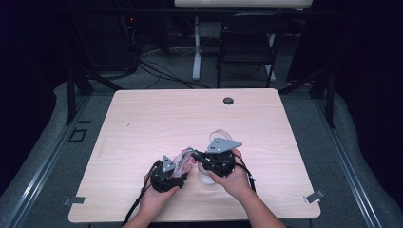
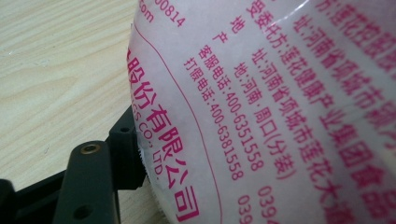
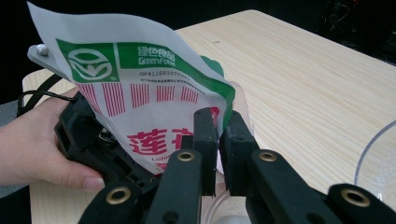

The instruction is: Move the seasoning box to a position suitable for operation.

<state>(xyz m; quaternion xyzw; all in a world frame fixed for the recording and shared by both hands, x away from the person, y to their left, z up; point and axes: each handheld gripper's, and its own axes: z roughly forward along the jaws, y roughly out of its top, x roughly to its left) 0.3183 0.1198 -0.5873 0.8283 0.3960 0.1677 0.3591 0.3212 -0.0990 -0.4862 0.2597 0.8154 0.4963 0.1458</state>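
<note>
A white plastic packet (image 1: 186,161) with pink print and a green band stands between the two grippers near the table's front edge. In the right gripper view my right gripper (image 3: 218,121) is shut on the packet (image 3: 140,107), pinching its lower right edge. The left gripper (image 1: 179,167) sits just left of it, held in a hand (image 3: 37,144). In the left gripper view the packet (image 2: 280,116) lies very close, and one black finger (image 2: 93,182) stands wide at its serrated edge. The other finger is hidden behind the packet.
A clear plastic container (image 1: 219,134) sits just beyond the right gripper, its rim (image 3: 373,158) at the right of the right gripper view. A dark round grommet (image 1: 228,100) is at the table's far edge. A folding chair (image 1: 247,42) stands behind the wooden table (image 1: 142,118).
</note>
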